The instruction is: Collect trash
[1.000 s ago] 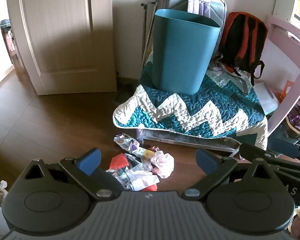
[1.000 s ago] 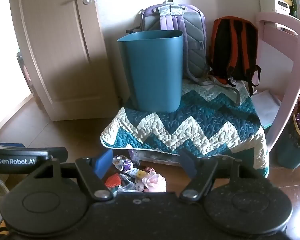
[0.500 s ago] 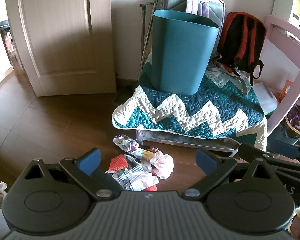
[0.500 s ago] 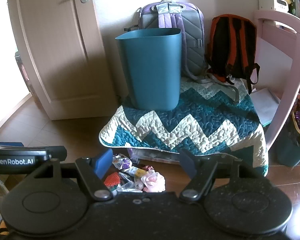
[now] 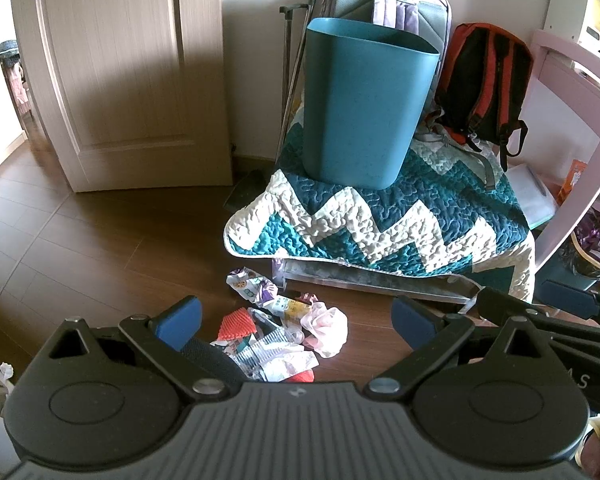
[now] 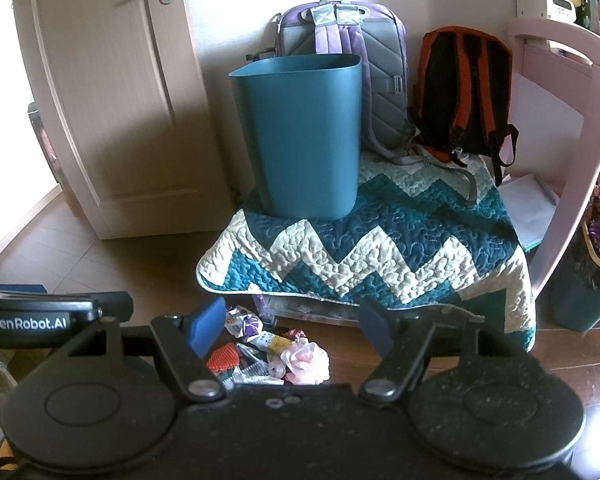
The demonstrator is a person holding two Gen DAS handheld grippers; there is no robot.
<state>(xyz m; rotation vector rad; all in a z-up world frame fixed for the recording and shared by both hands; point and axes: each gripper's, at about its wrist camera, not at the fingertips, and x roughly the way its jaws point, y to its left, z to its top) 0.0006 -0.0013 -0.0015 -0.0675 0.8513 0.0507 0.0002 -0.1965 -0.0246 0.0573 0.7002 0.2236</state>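
Observation:
A heap of trash [image 5: 284, 328] lies on the brown floor: crumpled wrappers, a red mesh piece [image 5: 238, 320] and a pink-white wad [image 5: 326, 326]. In the right wrist view the same heap of trash [image 6: 272, 354] sits low in the middle. A teal bin [image 5: 364, 100] stands upright on a zigzag quilt [image 5: 400, 220]; it shows again as the teal bin [image 6: 304, 132]. My left gripper [image 5: 296, 320] hangs open above the heap, holding nothing. My right gripper [image 6: 292, 326] is open too, also over the heap and not touching it.
A closed door [image 5: 120, 72] stands at the left. Behind the bin lean a purple-grey backpack [image 6: 348, 68] and an orange-black backpack [image 6: 464, 88]. A pink frame [image 6: 580, 140] rises at the right, with a second teal bin [image 6: 588, 292] lined with a bag beside it.
Both grippers have drifted slightly, so the bin and quilt sit a little lower and more to the left in view. Both stay open and hold nothing.

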